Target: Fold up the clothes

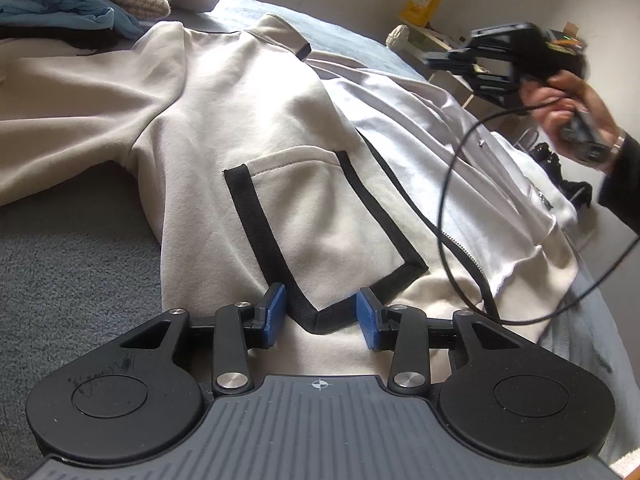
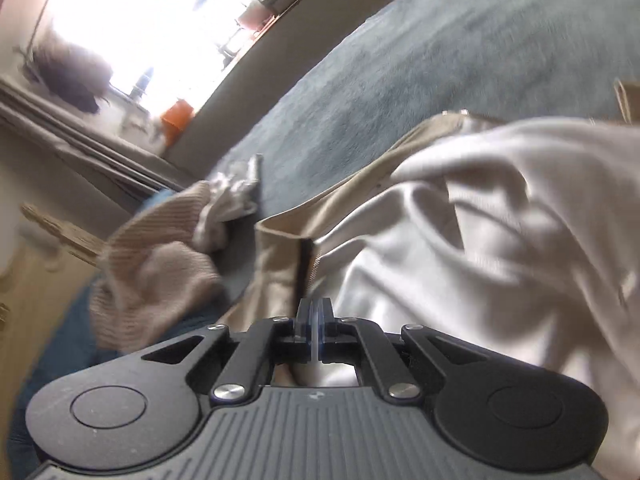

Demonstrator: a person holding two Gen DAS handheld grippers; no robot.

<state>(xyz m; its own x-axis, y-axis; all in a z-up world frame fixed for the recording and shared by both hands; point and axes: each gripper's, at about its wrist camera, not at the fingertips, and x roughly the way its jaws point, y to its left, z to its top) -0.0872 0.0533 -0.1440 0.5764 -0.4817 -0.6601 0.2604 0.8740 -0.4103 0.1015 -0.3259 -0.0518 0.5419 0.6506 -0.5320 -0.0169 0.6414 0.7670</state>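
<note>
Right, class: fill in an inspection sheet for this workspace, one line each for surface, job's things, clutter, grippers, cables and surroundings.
Surface: grey blanket, soft, partly covered.
Job's things: beige jacket with black-trimmed pocket lies spread open, white lining showing.
Clutter: clothes pile at the far edge.
Grippers: left gripper open over the hem; right gripper shut, raised in a hand; whether it pinches cloth is unclear.
Cables: black cable loops across the jacket.
Surroundings: bright window, cluttered shelf.

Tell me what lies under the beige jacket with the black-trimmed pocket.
The beige jacket lies on a grey-blue blanket, bare along its near side. A white garment lies beside the jacket's open front. Whatever sits beneath the jacket's middle is covered and cannot be seen.
</note>
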